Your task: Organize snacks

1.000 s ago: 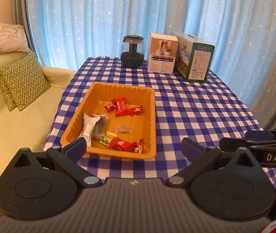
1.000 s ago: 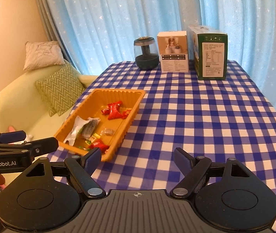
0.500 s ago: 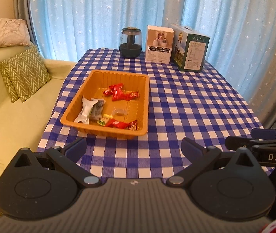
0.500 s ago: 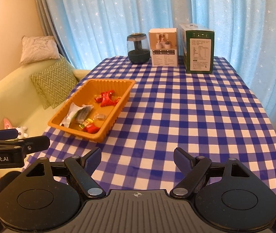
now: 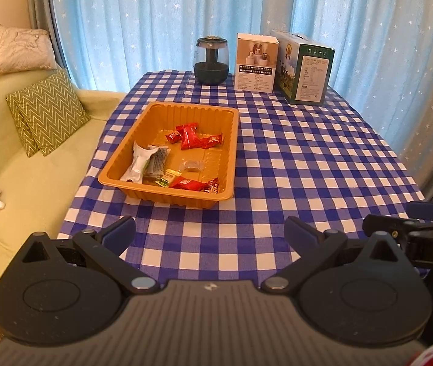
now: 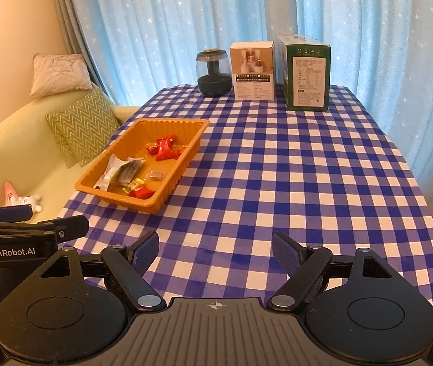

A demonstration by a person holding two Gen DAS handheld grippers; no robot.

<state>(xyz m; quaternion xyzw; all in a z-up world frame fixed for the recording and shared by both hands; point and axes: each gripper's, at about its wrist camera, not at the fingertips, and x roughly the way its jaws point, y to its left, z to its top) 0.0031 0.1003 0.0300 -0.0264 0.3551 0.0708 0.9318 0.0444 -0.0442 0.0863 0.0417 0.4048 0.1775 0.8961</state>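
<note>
Checked table (image 5: 292,158) carries orange tray (image 5: 143,190), jar (image 5: 211,61) (two boxes (image 5: 256,62) beside).

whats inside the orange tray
The orange tray holds red candy wrappers, a white packet, a small clear-wrapped sweet; anything under the overlapping packets is hidden.

Orange tray (image 6: 186,164) of snacks (image 6: 163,150) on checked tablecloth (image 6: 292,183), right gripper (image 6: 215,251) jaws apart, empty.

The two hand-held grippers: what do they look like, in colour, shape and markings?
Both are black. The left hand-held gripper and the right hand-held gripper each have two round discs, a grey ribbed middle plate, silver pivot pins and blue ribbed finger pads. White lettering on their sides reads "GenRobot.AI" on the left one and "DAS" on the right one.
</note>
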